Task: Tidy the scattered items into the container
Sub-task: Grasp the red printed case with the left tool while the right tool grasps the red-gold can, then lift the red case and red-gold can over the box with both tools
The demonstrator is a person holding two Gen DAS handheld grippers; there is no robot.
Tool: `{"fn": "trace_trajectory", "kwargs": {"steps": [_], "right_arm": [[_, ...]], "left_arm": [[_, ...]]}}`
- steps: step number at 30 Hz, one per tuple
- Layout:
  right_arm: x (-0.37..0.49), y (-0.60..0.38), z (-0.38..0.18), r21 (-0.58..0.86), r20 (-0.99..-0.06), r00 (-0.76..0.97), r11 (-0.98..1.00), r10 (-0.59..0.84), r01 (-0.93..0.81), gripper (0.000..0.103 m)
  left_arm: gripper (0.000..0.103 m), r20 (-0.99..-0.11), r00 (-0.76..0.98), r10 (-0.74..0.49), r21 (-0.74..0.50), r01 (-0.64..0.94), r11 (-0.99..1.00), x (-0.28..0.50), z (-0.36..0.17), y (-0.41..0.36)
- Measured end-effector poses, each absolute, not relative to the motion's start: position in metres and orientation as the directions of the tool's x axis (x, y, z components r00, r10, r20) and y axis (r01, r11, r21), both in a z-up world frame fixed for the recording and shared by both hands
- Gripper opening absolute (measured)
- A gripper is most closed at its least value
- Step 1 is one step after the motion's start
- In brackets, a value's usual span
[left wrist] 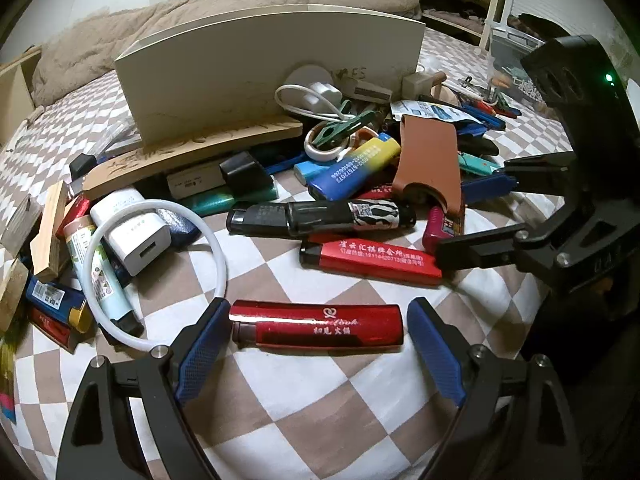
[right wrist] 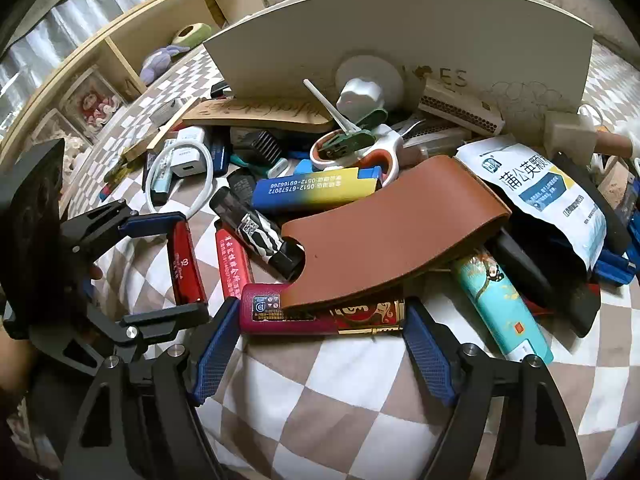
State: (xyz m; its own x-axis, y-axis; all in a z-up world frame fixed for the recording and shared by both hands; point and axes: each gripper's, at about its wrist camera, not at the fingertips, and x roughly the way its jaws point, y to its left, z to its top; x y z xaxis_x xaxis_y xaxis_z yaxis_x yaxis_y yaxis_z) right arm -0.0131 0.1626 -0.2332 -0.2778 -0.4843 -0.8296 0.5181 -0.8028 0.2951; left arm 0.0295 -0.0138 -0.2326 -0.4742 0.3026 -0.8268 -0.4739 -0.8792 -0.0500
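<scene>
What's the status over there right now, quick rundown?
Left gripper straddling shiny red lighter, one pad touching. Right gripper bracketing magenta lighter. Brown leather strap overlaps it. Container behind.

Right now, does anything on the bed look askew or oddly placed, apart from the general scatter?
Yes. The white container is propped on a carved wooden board that lies over other clutter, so it looks tilted rather than flat. A brown leather strap also drapes over the magenta lighter between the right gripper fingers, partly covering it.
</scene>
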Motion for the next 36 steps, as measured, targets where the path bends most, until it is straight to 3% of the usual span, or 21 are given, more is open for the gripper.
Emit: {"fn": "trace_trajectory", "kwargs": {"steps": [13,15,36], "right_arm": [[-0.002,0.164,-0.231,0.284,-0.824,-0.295,-0.803,-0.483,0.524,0.081],[0.001,0.164,-0.231,0.281,-0.824,-0.300,-0.806,-0.481,0.522,0.081],[0.011,0.177,-0.221,0.325,-0.797,-0.316,-0.807,-0.514,0.493,0.081]], "left_arm": [[0.087,-0.830,-0.499,0.250,-0.008,-0.436,-0.900,0.037,-0.236,-0.003],[0.083,-0.827,-0.505,0.246,-0.018,-0.415,-0.910,0.038,-0.235,-0.005],[0.083,-0.824,-0.535,0.188,-0.078,-0.222,-0.972,0.057,-0.217,0.000]]}}
